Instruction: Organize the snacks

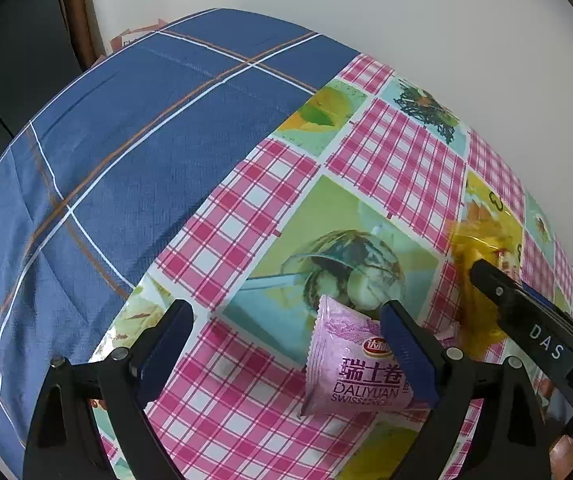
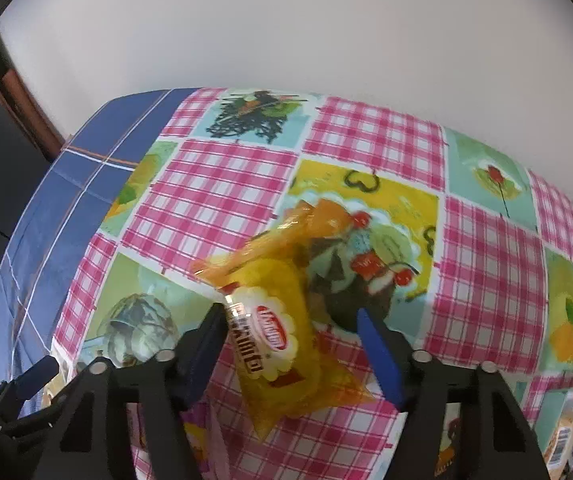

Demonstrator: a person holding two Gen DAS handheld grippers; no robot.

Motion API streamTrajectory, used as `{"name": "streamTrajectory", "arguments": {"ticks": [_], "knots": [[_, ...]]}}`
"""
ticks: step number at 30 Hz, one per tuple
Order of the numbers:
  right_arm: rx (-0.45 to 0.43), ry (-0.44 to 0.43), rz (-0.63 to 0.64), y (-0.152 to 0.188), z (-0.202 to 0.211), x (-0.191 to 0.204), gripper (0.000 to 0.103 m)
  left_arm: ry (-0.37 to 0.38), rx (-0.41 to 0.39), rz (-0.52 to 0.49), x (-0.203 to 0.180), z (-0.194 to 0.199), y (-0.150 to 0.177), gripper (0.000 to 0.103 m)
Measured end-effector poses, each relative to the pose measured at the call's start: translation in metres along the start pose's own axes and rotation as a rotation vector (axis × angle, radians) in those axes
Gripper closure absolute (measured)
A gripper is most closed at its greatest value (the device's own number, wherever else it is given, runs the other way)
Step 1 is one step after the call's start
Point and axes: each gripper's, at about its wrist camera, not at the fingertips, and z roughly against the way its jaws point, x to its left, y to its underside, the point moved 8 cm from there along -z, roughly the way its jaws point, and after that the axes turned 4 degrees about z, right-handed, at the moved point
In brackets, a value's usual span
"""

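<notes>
A pink Swiss roll packet (image 1: 356, 364) lies on the patterned tablecloth (image 1: 398, 160), between the jaws of my left gripper (image 1: 286, 340) and against its right finger. The left gripper is open. A yellow snack packet (image 2: 282, 320) lies on the cloth between the wide-open jaws of my right gripper (image 2: 292, 328); its left finger touches the packet's edge. The yellow packet (image 1: 474, 280) also shows at the right in the left wrist view, behind the right gripper's arm. A corner of the pink packet (image 2: 206, 432) shows at the bottom of the right wrist view.
A blue checked cloth (image 1: 126, 152) covers the table's left part. A white wall (image 2: 286, 32) stands behind the table. More snack packets (image 2: 566, 436) lie at the lower right edge. A dark doorway with a brown frame (image 1: 74, 4) is at the far left.
</notes>
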Motion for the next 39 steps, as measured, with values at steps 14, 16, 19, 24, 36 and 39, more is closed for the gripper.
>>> {"name": "streamTrajectory", "arguments": {"ticks": [14, 16, 19, 24, 36, 39], "knots": [[0.047, 0.010, -0.076, 0.052, 0.013, -0.035, 0.057, -0.064, 0.070, -0.092, 0.002, 0.003, 0.021, 0.008], [0.055, 0.010, -0.077, 0.059, 0.017, -0.036, 0.058, -0.056, 0.076, -0.111, 0.000, 0.006, 0.024, 0.008], [0.067, 0.006, -0.069, 0.070, 0.021, -0.035, 0.058, -0.027, 0.072, -0.136, -0.007, 0.015, 0.027, 0.008], [0.083, -0.001, -0.073, 0.084, 0.027, -0.035, 0.058, 0.025, 0.062, -0.196, -0.025, 0.027, 0.030, 0.008], [0.110, 0.000, -0.070, 0.108, 0.037, -0.039, 0.058, 0.053, 0.115, -0.363, -0.070, 0.005, 0.054, 0.010], [0.114, -0.006, -0.081, 0.110, 0.037, -0.041, 0.058, 0.054, 0.110, -0.358, -0.072, 0.002, 0.052, 0.012]]}}
